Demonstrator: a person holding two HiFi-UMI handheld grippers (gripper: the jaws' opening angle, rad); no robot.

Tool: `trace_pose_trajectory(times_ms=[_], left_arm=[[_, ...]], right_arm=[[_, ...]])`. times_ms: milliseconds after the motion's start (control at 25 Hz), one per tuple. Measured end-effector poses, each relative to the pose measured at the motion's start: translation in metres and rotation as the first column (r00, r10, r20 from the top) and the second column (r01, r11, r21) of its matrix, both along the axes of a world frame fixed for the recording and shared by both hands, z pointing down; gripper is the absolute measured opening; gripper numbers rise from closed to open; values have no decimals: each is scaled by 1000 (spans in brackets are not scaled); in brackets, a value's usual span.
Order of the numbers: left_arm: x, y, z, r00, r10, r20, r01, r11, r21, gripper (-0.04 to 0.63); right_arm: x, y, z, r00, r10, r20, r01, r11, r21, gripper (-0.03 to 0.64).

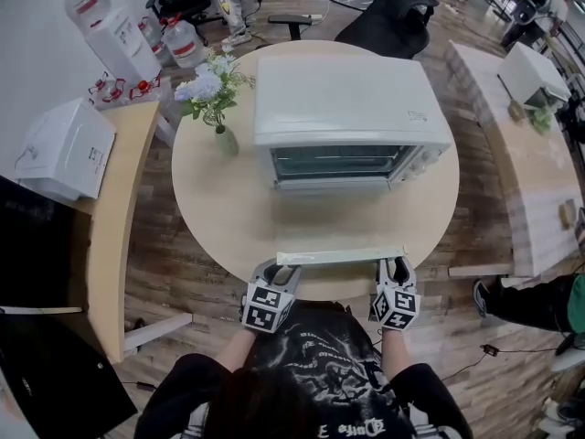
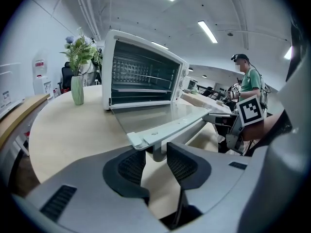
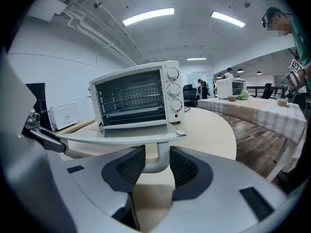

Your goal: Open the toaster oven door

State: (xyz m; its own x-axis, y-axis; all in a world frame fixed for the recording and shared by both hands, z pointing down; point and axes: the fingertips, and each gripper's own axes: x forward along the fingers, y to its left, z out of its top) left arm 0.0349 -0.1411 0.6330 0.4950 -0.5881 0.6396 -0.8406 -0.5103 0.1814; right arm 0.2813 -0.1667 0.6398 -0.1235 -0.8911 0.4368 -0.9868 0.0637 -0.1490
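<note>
A white toaster oven (image 1: 347, 99) stands on the round wooden table (image 1: 210, 208). Its glass door (image 2: 160, 118) is folded down flat, and the door handle (image 1: 340, 256) lies along the table's near edge. My left gripper (image 1: 279, 271) is closed on the handle's left post (image 2: 156, 152), which sits between the dark pads (image 2: 132, 166). My right gripper (image 1: 393, 271) grips the right post (image 3: 158, 159) the same way. In the right gripper view the oven (image 3: 136, 96) shows its open cavity and three knobs behind the door (image 3: 121, 136).
A green vase of flowers (image 1: 215, 90) stands on the table left of the oven. A curved side desk holds a white appliance (image 1: 64, 149). A water dispenser (image 1: 110, 26) is behind it. A long table (image 1: 530, 154) runs on the right, and a person in green (image 2: 250, 79) stands there.
</note>
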Motion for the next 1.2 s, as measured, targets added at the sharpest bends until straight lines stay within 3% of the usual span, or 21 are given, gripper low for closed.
trace_pose_trajectory(times_ms=[520, 840, 1040, 1200], left_arm=[[-4, 13, 41, 984, 139, 107, -128, 986, -106, 153], [-4, 13, 51, 964, 208, 167, -188, 974, -127, 147], [-4, 14, 51, 969, 202, 142, -184, 975, -128, 151], [-6, 21, 51, 972, 199, 121, -183, 974, -134, 193]], right_arm=[[-1, 9, 31, 996, 58, -63, -65, 993, -103, 161], [-3, 11, 32, 994, 73, -85, -81, 991, -104, 163], [0, 11, 33, 993, 74, -90, -85, 989, -124, 189], [5, 32, 38, 984, 170, -49, -175, 974, -145, 202]])
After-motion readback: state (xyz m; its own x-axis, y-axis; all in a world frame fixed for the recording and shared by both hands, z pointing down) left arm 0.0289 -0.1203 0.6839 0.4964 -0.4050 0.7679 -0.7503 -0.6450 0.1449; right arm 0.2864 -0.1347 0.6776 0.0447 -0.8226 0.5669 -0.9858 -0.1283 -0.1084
